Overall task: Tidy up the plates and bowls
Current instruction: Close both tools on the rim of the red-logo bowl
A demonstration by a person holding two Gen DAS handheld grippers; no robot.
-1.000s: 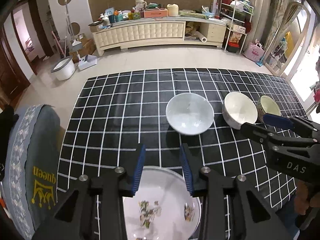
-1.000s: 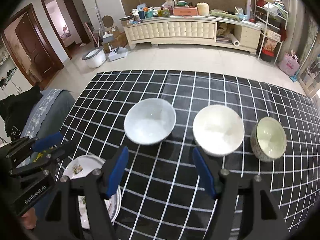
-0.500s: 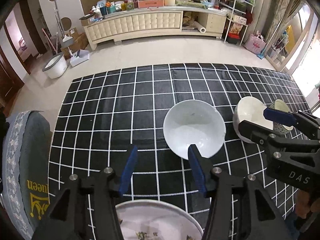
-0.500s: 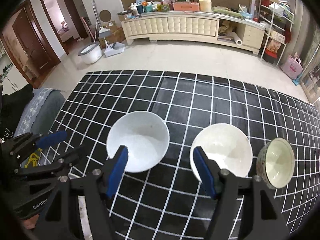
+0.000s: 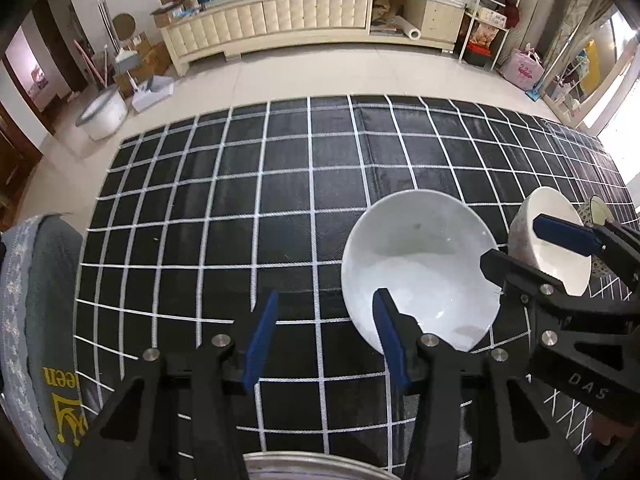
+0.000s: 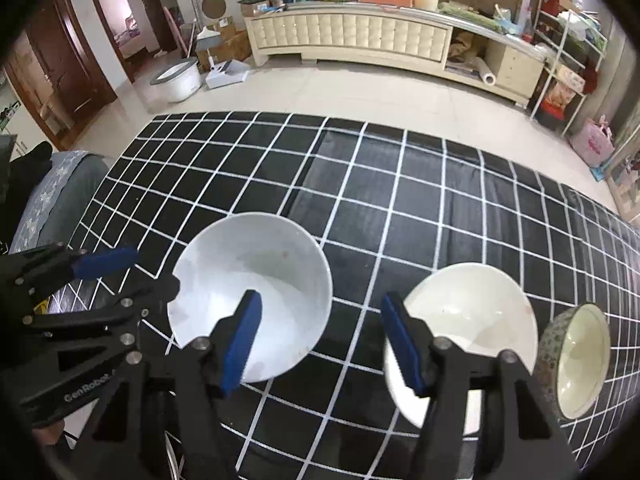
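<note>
Both tools hang apart-jawed over the white bowl (image 6: 256, 288) on checked cloth (image 6: 400, 200)

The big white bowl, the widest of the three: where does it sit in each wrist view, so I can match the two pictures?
Left wrist view: the big white bowl is right of centre, above the left gripper's right-hand finger.
Right wrist view: the same bowl is left of centre, behind the right gripper's left-hand finger.
Shared landmark: the cream bowl, next along on the checked cloth.
</note>
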